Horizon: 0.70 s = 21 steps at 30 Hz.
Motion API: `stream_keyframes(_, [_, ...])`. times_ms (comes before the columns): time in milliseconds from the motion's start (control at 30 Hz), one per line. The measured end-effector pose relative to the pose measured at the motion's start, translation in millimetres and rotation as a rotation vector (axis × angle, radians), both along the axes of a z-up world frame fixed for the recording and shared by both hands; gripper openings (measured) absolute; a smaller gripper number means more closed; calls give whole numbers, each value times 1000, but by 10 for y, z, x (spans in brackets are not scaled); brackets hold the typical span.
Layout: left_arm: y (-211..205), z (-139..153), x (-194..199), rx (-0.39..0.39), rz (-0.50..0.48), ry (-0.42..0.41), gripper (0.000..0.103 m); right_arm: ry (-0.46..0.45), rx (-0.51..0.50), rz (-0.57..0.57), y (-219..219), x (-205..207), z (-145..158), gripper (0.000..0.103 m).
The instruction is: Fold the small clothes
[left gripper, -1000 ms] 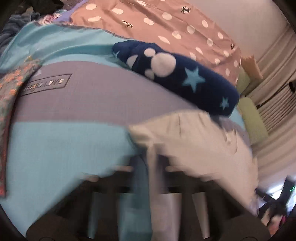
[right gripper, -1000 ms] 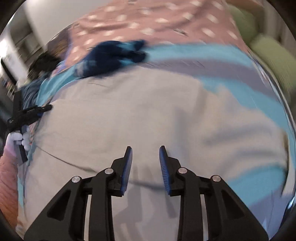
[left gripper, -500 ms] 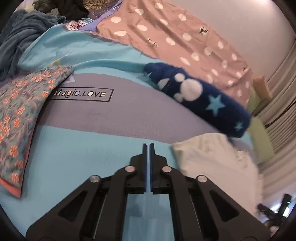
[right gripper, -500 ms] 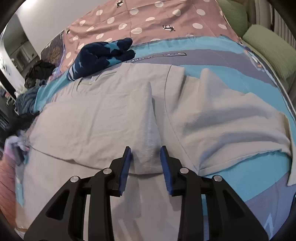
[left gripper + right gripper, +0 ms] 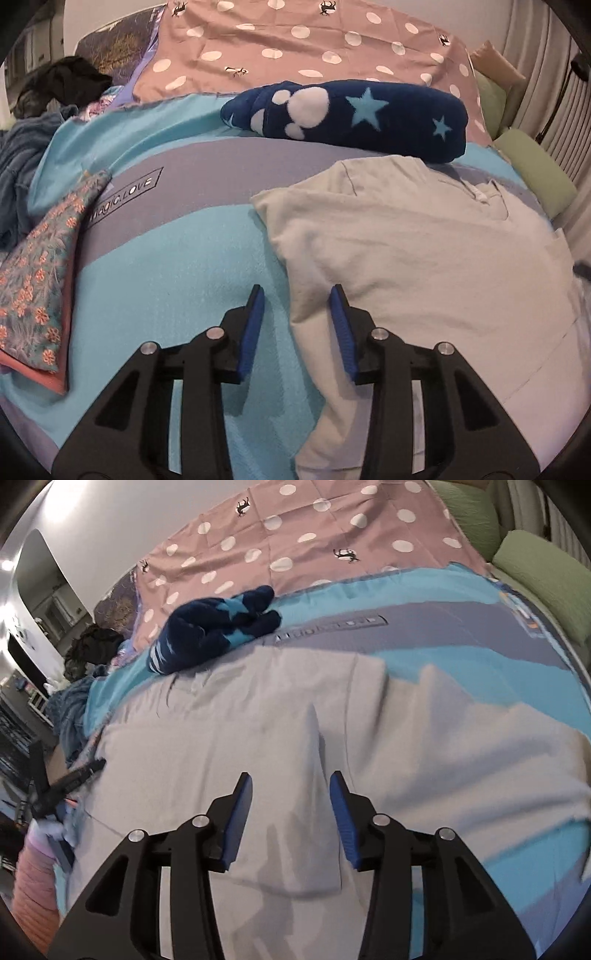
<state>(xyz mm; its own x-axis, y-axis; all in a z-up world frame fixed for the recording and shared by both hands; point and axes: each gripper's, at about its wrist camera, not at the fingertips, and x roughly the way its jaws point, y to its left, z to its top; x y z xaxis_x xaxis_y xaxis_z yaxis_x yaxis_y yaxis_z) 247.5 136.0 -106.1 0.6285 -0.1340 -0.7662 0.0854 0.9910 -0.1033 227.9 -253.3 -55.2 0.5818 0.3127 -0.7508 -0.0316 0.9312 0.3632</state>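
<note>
On the bed: your pale garment lies spread over the turquoise-and-grey cover.
Left gripper: jaws just opened, straddling the garment's edge, not pinching.
Right gripper: jaws widening, apart over cloth.
Behind: navy star plush, polka-dot sheet.

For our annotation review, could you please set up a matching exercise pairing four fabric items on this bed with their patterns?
Items:
1. rolled navy fleece bundle
2. pale grey cotton garment
3. dusty pink cover
4. folded teal cloth with a coral edge

Patterns:
A. small orange flowers
B. plain, no print
C. light blue stars and white blobs
D. white polka dots

Pairs: 1-C, 2-B, 3-D, 4-A
</note>
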Motion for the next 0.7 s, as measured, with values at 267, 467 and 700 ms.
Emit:
stream_keyframes(267, [-41, -14, -13, 38, 3, -8, 39, 42, 156, -28, -17, 473, -155, 45])
stream_keyframes(467, [-47, -17, -9, 47, 3, -11, 40, -130, 168, 218, 289, 116, 258, 45])
stream_keyframes(700, [-42, -17, -6, 47, 3, -11, 40, 15, 100, 62, -226, 114, -102, 44])
